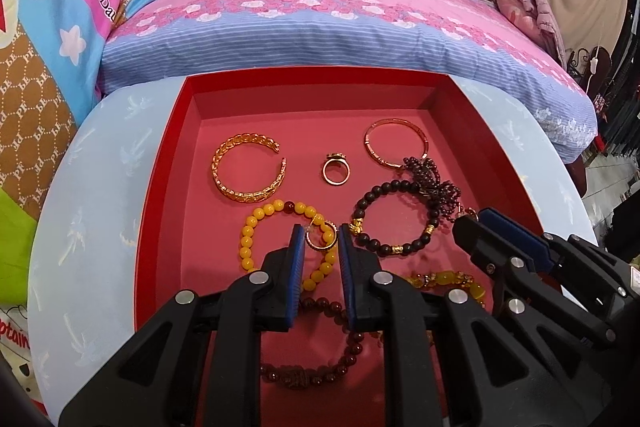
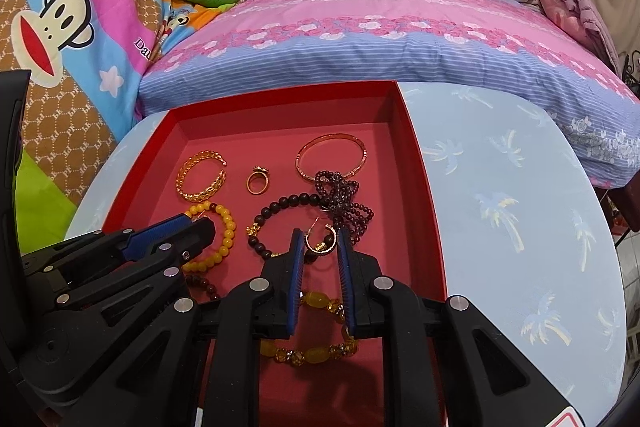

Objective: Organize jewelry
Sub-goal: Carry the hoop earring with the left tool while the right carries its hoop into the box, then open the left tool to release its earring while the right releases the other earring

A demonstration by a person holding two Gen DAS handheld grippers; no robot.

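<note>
- The surface (image 2: 500,187) carries a shallow red box (image 1: 168,163) with stiff walls, and every loose piece lies on its floor.
- The left tongs (image 1: 320,233) and right tongs (image 2: 319,237) both hang over the near half of the box, each nearly closed across a gold hoop.
- The beaded bracelets, yellow (image 1: 250,227) and dark (image 1: 362,205), look limp and liable to roll. They are best pinched across the strand.
- The cuff (image 1: 248,171) and bangle (image 1: 396,143) look rigid and slick, so the rim is the place to grip.
- The left hoop (image 1: 320,247) and right hoop (image 2: 322,247) are thin, light, hard metal, pinched across their width. Either could swivel or pop free, so a gentle set-down is called for.
- The ring (image 1: 335,171) is the smallest and fiddliest piece.
</note>
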